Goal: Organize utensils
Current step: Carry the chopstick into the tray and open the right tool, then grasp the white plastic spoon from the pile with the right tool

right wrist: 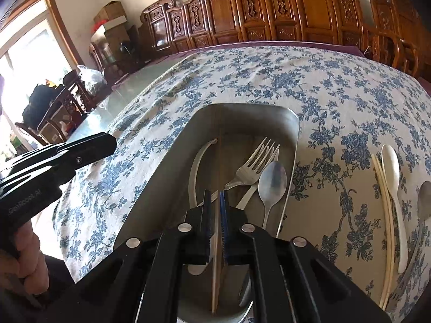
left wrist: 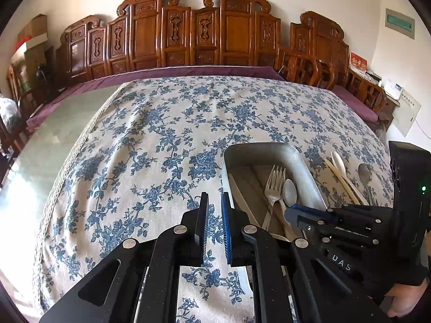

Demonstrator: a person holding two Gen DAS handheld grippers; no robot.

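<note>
a tray [right wrist: 292, 134] sits on the tablecloth [right wrist: 336, 94] covering the table [left wrist: 54, 134]. in the tray lie forks [right wrist: 253, 167], a spoon [right wrist: 272, 183] to their right, and a chopstick [right wrist: 215, 255]. right of the tray, on the cloth, lie chopsticks [right wrist: 386, 215], then a ladle spoon [right wrist: 394, 177].

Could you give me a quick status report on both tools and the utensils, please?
Left tool open, empty, over tablecloth. Right tool shut on chopstick above tray. Nothing blocking.

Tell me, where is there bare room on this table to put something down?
Left of the metal tray, the flowered cloth lies bare to its lace edge, and beyond the tray too. It's crowded right of the tray: chopsticks and white spoon.
</note>
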